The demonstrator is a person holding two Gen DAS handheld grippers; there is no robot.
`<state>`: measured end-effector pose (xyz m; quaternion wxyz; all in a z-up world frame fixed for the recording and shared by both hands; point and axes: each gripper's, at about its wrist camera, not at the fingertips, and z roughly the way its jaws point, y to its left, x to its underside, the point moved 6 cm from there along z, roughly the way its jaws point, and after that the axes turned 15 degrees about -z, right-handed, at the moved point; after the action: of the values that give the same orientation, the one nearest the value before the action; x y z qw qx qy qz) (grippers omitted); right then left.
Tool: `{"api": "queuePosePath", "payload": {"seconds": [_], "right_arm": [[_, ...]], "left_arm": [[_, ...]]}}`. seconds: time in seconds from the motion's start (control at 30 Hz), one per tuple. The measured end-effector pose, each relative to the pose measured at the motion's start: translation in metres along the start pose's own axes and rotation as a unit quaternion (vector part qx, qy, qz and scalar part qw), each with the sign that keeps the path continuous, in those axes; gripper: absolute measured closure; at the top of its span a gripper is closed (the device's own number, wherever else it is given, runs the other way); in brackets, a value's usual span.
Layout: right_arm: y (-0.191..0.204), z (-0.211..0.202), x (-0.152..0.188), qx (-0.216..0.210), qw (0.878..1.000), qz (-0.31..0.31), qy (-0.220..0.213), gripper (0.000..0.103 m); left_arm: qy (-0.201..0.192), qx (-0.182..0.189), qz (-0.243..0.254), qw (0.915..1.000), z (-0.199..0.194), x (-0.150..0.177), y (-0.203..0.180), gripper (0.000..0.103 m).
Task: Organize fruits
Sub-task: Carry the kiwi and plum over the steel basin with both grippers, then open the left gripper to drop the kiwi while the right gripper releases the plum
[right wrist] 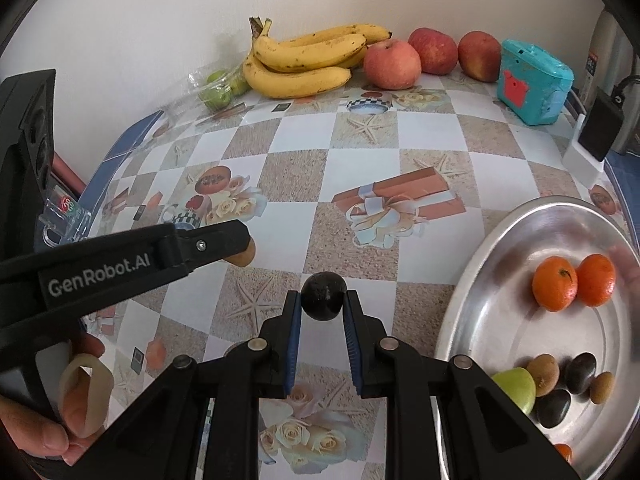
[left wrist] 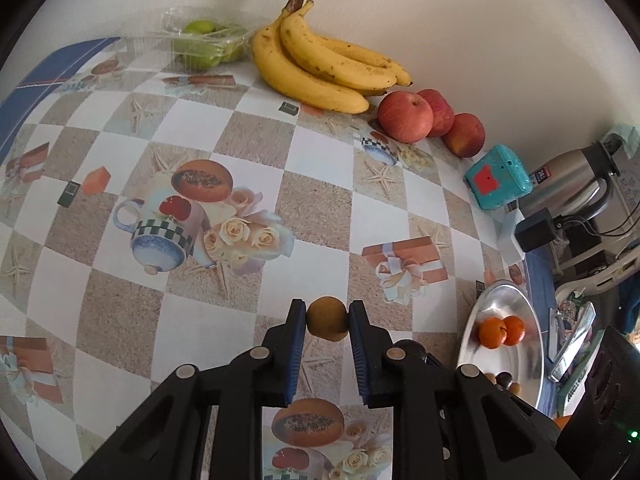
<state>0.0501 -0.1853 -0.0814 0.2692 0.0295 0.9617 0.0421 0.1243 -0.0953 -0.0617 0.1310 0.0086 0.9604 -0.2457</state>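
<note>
1. A small brown fruit (left wrist: 327, 319) is clamped between the pads of the left tongs (left wrist: 327, 320), held above the patterned counter (left wrist: 256, 128).
2. A small dark fruit (right wrist: 323, 295) is pinched in the right tongs (right wrist: 322, 304), also above the counter and just left of the metal plate.
3. The metal plate (right wrist: 480, 280) is seen at the right edge of the counter; two oranges (right wrist: 574, 282) are lying in it side by side, touching.
4. At the plate's near side a cluster is gathered: a green fruit (right wrist: 516, 388), two brown fruits (right wrist: 543, 374) and two dark fruits (right wrist: 580, 372). A bit of another orange fruit (right wrist: 564, 452) is glimpsed at the plate's lower rim.
5. A clear plastic tray (left wrist: 200, 38) is set against the wall at the far left; several green fruits (left wrist: 198, 28) are held inside it.
6. A bunch of bananas (left wrist: 320, 64) is lying loose beside that tray, and three red apples (left wrist: 406, 116) are lined up next to the bananas, in no container.
7. A teal box (left wrist: 498, 178) is standing beyond the apples.
8. A hand (right wrist: 40, 420) is seen gripping the left tongs' handle in the right wrist view.
</note>
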Motion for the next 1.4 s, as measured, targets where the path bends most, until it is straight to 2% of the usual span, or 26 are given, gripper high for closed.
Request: {"api": "queuePosePath", "payload": {"seconds": [0.37,0.77,0.97,1.27,1.4], "right_arm": [[-0.001,-0.022,0.001,0.009,1.000,-0.001,-0.017,0.081],[-0.010,-0.040,0.013,0.019,0.999,0.017,-0.020,0.081],[-0.035,-0.056,0.026,0.050,0.997,0.048,-0.019,0.081],[-0.093,-0.081,0.056,0.090,0.987,0.127,-0.026,0.081],[-0.112,-0.087,0.070,0.092,0.982,0.161,-0.021,0.081]], "left_arm": [[-0.017,0.014,0.014,0.9997,-0.024,0.007,-0.016,0.079],[-0.015,0.022,0.026,0.9993,-0.036,0.023,-0.033,0.079],[0.003,0.035,0.039,0.9986,-0.033,0.040,-0.051,0.079],[0.029,0.045,0.090,0.9946,-0.017,0.073,-0.089,0.079],[0.038,0.045,0.111,0.9921,-0.006,0.088,-0.103,0.079]]}}
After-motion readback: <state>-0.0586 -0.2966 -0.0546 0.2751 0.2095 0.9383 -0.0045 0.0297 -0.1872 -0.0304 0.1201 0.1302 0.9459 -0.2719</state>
